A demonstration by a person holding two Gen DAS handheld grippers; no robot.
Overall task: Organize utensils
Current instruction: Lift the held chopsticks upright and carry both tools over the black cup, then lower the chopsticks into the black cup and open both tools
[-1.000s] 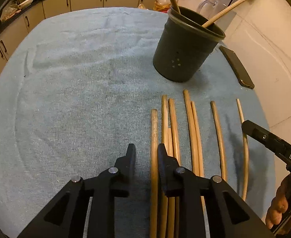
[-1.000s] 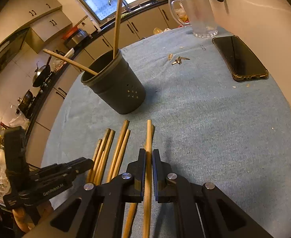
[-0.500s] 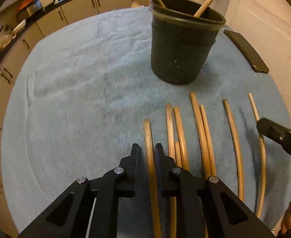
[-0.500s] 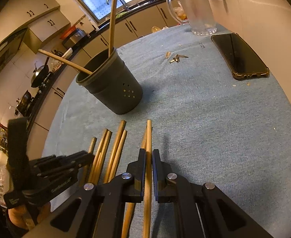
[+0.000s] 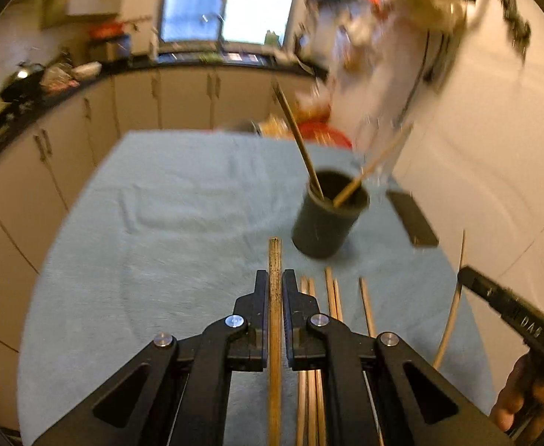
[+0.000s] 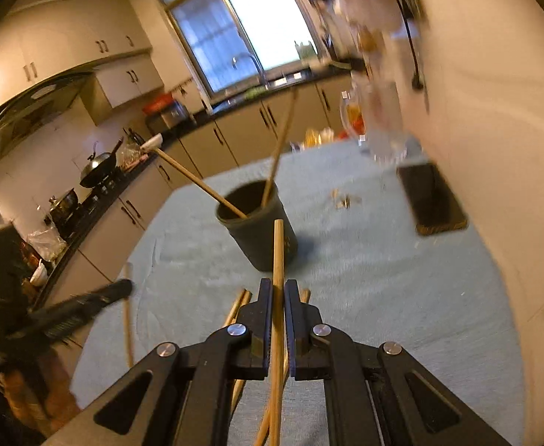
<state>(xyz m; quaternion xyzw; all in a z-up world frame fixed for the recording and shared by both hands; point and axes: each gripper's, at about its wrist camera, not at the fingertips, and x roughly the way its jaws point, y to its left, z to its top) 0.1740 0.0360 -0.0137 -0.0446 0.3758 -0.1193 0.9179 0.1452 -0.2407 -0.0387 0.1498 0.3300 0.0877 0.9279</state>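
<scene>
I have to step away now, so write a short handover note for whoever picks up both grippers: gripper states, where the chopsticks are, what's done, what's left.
Left gripper: shut on one chopstick, lifted off the cloth.
Right gripper: shut on another chopstick, also raised.
Dark holder stands ahead on the blue cloth; two chopsticks already lean inside.
Loose chopsticks lie on the cloth in front of it.
Left: drop both held sticks in, then the loose ones.

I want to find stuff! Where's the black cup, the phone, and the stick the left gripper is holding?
black cup (image 5: 322, 228): left wrist view, on its outer side wall.
phone (image 6: 435, 200): right wrist view, middle of its dark screen.
stick (image 5: 274, 260): left wrist view, on the part sticking out past the fingertips.
</scene>
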